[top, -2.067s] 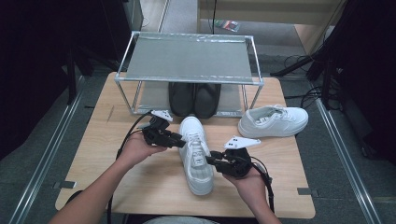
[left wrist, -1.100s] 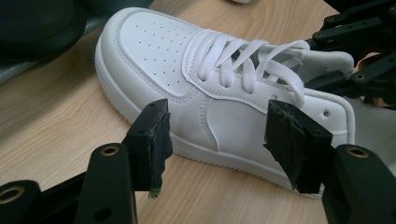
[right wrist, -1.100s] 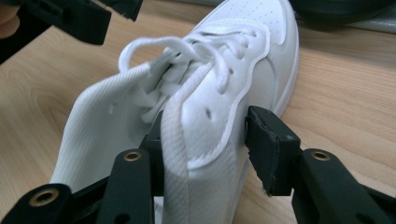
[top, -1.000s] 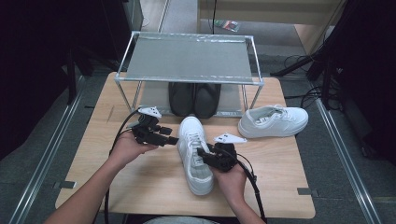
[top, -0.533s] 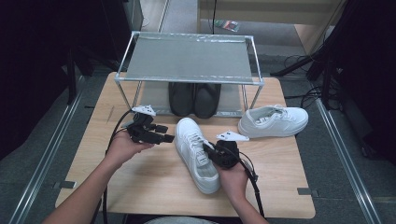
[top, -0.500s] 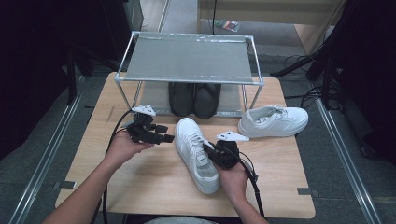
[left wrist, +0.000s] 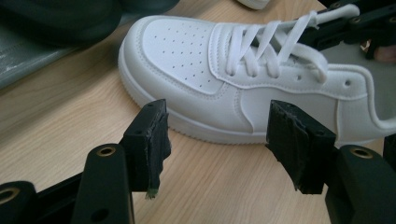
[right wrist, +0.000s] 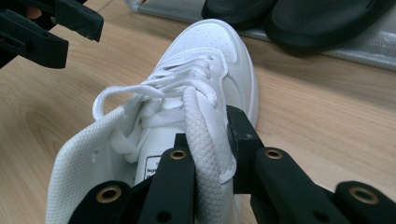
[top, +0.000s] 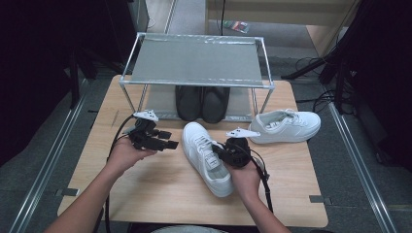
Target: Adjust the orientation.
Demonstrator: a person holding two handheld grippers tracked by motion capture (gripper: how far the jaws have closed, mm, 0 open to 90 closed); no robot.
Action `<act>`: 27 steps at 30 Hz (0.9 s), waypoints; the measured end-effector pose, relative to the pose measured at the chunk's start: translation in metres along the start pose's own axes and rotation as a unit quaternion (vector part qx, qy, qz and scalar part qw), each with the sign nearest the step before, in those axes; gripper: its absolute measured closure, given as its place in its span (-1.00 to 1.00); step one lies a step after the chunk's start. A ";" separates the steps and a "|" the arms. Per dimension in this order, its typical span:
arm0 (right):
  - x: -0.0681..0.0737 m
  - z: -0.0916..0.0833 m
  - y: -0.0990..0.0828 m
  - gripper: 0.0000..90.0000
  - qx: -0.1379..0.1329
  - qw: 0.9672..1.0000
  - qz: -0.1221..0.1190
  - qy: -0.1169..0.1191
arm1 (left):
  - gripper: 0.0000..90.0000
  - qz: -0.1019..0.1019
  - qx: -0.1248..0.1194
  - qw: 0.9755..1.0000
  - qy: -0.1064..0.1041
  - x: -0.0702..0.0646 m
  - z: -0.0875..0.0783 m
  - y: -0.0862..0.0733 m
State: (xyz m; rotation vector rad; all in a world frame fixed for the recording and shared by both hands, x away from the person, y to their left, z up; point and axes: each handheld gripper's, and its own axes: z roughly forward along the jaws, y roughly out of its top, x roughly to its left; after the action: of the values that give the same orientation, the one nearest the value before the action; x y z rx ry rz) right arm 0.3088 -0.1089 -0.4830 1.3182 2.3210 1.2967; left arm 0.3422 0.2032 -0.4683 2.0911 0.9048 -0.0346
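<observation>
Gripping: we have the right hand-held gripper (top: 217,154) pinching the sneaker (top: 206,158) by its tongue and a run of lace; its jaws have just been closing, and the right gripper view shows the padded tongue edge and lace squeezed between them
Free hand: our left hand-held gripper (left wrist: 219,140) stands spread wide with nothing between its pads, just beside the sneaker's outer side near the toe, not touching it
Where it lies: the sneaker rests on the worktop (top: 160,194), toe toward the shoe rack (top: 197,63), heel toward us; its mate (top: 286,127) sits well apart to the right, and black shoes (top: 202,103) are on the rack's lower shelf
Weight: we judge it light for its bulk, an easy one-hand lift
Stiffness: sole and toe box look firm; tongue, mesh collar and laces are soft and will fold or stretch under load
Surface: the smooth white upper looks slippery to hard pads and would show marks
Risk: held by tongue and lace alone, we expect the shoe to dangle toe-down and swing, or the lace to slide out
Better hold: we would set the left jaws across the firm sidewall or the heel counter, clamping upper against sole
</observation>
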 end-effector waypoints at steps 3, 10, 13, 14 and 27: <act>-0.003 -0.004 0.007 0.85 0.003 1.000 0.001 0.013 | -0.13 -0.002 -0.003 1.000 0.002 0.001 -0.005 -0.004; -0.005 -0.018 0.025 0.85 0.002 0.998 -0.020 0.056 | -0.13 -0.017 -0.007 1.000 0.018 0.003 -0.015 -0.016; -0.006 -0.028 0.042 0.85 0.003 0.996 -0.029 0.084 | -0.13 -0.026 -0.011 0.999 0.029 0.004 -0.023 -0.023; -0.006 -0.028 0.042 0.85 0.003 0.996 -0.029 0.084 | -0.13 -0.026 -0.011 0.999 0.029 0.004 -0.023 -0.023; -0.001 -0.052 0.112 0.85 -0.018 0.980 -0.079 0.182 | -0.13 -0.047 -0.023 0.998 0.040 0.010 -0.034 -0.039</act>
State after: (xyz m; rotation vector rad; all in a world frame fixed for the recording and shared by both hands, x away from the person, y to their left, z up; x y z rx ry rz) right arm 0.3508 -0.1150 -0.3672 0.9237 2.5560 1.6299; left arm 0.3161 0.2481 -0.4756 2.0172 1.0424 0.0202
